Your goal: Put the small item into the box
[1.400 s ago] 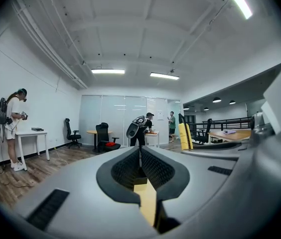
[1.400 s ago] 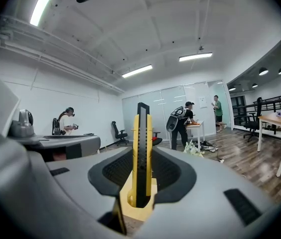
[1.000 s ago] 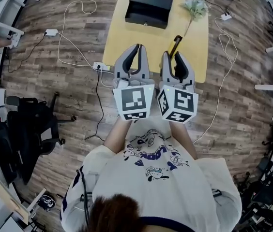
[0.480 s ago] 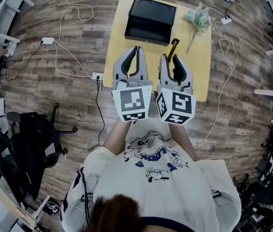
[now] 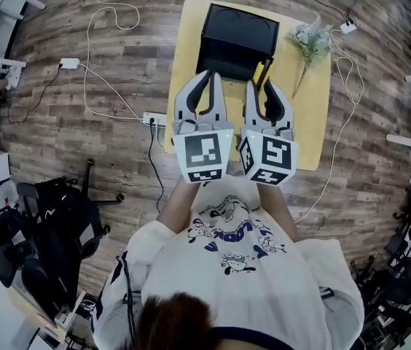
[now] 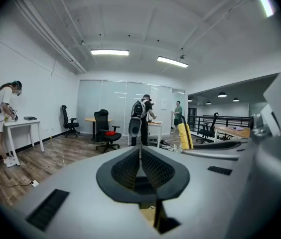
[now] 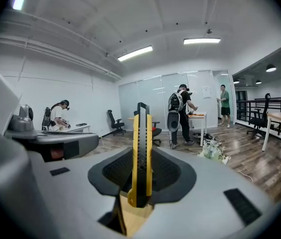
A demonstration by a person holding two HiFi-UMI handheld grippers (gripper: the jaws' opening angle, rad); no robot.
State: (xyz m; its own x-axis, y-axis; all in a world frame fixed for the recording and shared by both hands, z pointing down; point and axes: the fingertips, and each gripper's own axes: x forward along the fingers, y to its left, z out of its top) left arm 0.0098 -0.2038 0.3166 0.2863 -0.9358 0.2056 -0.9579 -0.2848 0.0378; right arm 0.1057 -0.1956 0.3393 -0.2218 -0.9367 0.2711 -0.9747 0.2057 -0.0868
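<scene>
Near edge, bottom of head view: the person's forearms, holding both grippers side by side over the near half of the yellow table [image 5: 313,126].

Left gripper [image 6: 140,157]: pads pressed together, nothing between them.

Right gripper [image 7: 141,180]: pinching the utility knife [image 7: 142,148], which has a yellow body and a black spine. It stands edge-on between the pads and sticks out well past the tips. So the task item is in the right claw, not in the box.

In the head view the knife's free end sits just at the lower-right corner of the black box [image 5: 238,39]. Can't tell whether they touch.

The box is on the far half of the table, upper centre of the frame. It's dark all over with a rim line visible on top. Contents can't be made out; it reads as plain black inside.

Right of the box, same table: a pale flower sprig [image 5: 312,38] lying flat, clear of the box.

Beyond the table is wood floor. A white power strip [image 5: 153,118] with cables sits left of the table, and a black office chair [image 5: 60,228] is at lower left.
</scene>
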